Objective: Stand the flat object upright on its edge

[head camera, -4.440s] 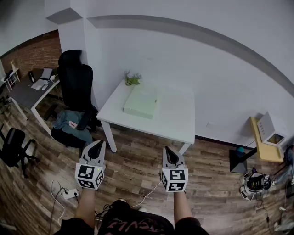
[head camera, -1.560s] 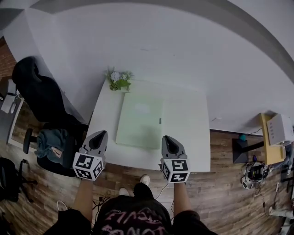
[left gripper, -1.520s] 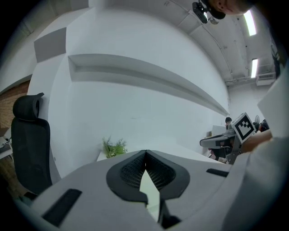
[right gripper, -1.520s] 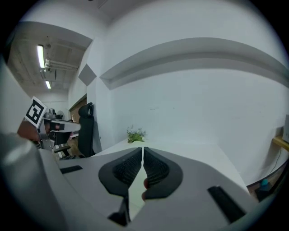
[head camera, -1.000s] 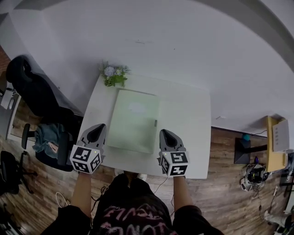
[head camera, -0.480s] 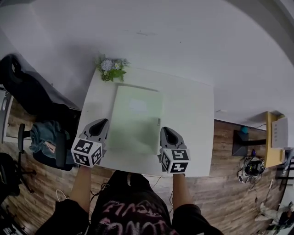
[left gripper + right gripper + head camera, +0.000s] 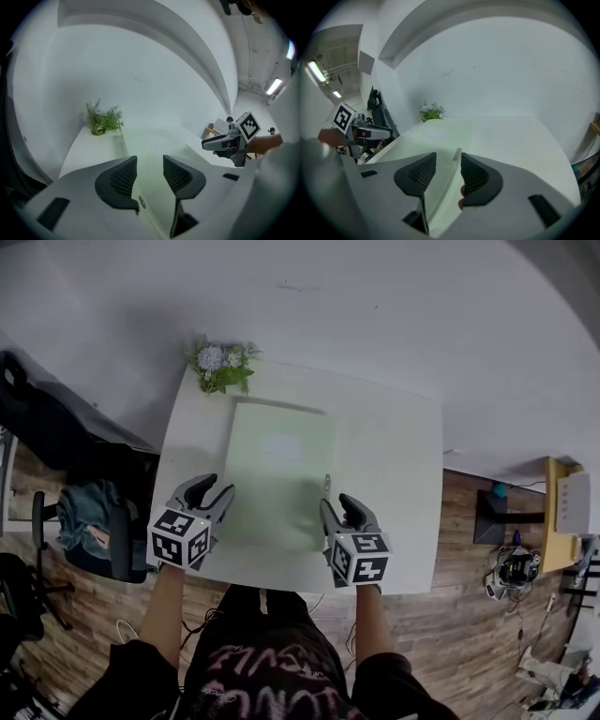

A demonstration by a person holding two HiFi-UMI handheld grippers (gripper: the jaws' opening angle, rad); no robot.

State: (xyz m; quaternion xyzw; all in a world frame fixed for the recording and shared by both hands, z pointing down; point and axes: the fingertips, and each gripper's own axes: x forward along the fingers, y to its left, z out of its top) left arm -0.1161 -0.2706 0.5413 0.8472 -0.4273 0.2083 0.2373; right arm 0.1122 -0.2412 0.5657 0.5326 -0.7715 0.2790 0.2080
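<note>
A pale green flat box (image 7: 277,470) lies flat on the white table (image 7: 394,465), its long sides running away from me. My left gripper (image 7: 214,493) is at the box's left edge near the front corner. In the left gripper view its jaws (image 7: 150,171) have just been opening, and the box's edge (image 7: 154,145) shows in the gap, untouched. My right gripper (image 7: 339,510) is at the box's right edge. Its jaws (image 7: 447,171) have also just been opening, with the box's edge and a small tag (image 7: 456,155) beyond them. No pad presses on anything.
A small potted plant (image 7: 217,362) stands at the table's far left corner, close to the wall. A dark office chair (image 7: 42,427) is left of the table. A low yellow stand (image 7: 561,507) sits on the wooden floor at the right.
Both grippers came down toward the table and forward to the box's near corners. Their jaws were shut before and now stand apart.
</note>
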